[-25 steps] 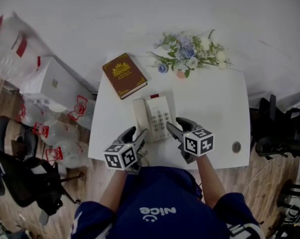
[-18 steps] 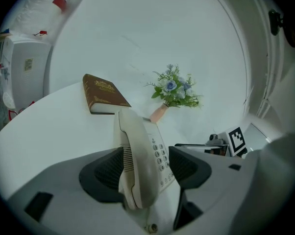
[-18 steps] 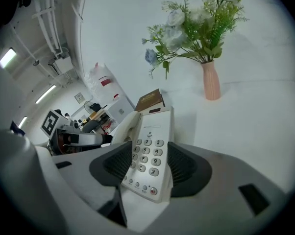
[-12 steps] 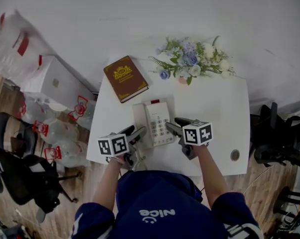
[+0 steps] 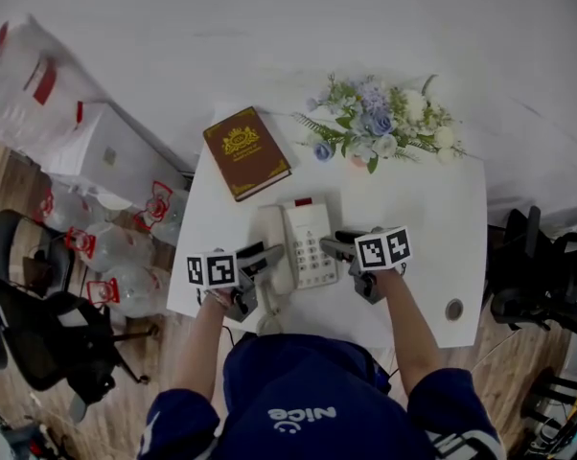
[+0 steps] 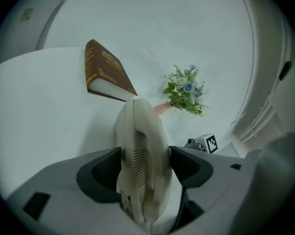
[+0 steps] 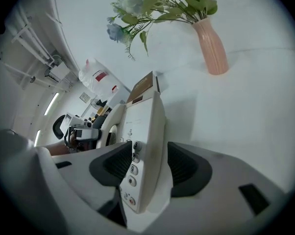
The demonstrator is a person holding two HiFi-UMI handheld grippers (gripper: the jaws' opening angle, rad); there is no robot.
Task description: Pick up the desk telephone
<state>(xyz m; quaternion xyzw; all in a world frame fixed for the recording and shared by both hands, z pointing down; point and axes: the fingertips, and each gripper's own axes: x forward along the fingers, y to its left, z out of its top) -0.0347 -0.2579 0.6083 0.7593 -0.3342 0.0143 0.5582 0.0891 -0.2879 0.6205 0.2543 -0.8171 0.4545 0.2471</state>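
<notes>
A beige desk telephone point(image 5: 308, 242) lies on the white table point(image 5: 423, 218), its handset point(image 5: 269, 257) resting on the left side. My left gripper point(image 5: 267, 257) stands open, its jaws straddling the near end of the handset point(image 6: 140, 146), which fills nearly the whole gap between the pads. My right gripper point(image 5: 333, 248) is open too, straddling the telephone's right edge point(image 7: 145, 126) beside the keypad. The left gripper view shows the left gripper point(image 6: 145, 163), and the right gripper view shows the right gripper point(image 7: 150, 163). The telephone lies flat on the table.
A brown book point(image 5: 245, 151) lies behind the telephone to the left, and a pink vase of flowers point(image 5: 380, 127) stands at the back. A small round disc point(image 5: 453, 309) sits near the front right corner. A white box point(image 5: 106, 156), plastic bags point(image 5: 116, 257) and a chair point(image 5: 39, 333) crowd the floor to the left.
Both grippers have come down and forward onto the telephone's two sides. The left gripper has rolled more level and its jaws have spread wider.
</notes>
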